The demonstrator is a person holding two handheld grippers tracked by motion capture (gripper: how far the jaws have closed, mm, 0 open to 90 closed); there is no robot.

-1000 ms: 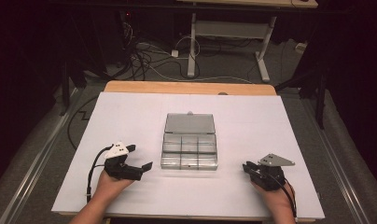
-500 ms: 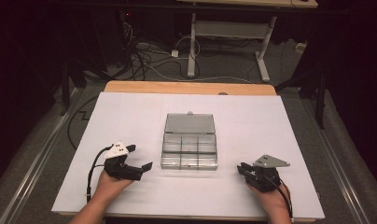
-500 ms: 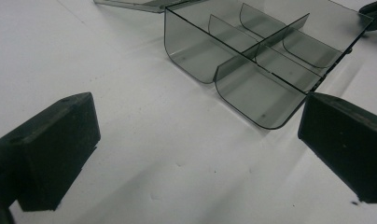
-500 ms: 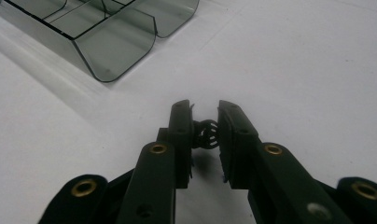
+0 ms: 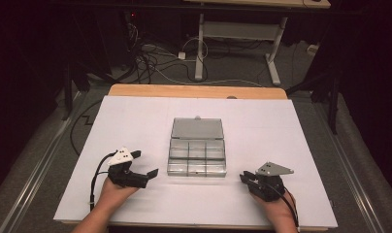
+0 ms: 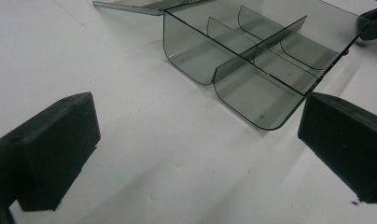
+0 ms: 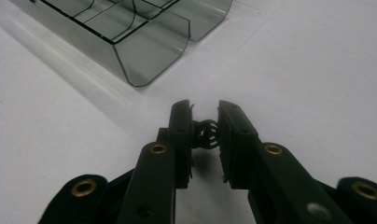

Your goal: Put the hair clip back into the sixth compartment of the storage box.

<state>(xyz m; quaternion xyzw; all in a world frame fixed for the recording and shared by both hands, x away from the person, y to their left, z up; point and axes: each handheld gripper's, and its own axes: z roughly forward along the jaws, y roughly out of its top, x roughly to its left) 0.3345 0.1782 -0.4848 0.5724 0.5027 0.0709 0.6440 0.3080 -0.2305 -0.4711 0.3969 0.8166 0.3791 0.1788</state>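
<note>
The left gripper [image 5: 144,175] is wide open, holding nothing. The right gripper [image 7: 205,135] pinches a small black ring-shaped part [image 7: 206,134]. Bare white table [image 5: 136,116] lies all around the clear divided box [image 5: 197,153] at mid-frame.

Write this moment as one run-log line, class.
left gripper: open, empty | right gripper: shut on small black part | organizer box: lid open, compartments empty

A white table [image 5: 136,121] carries an open, seemingly empty compartment box [image 5: 196,153].
</note>
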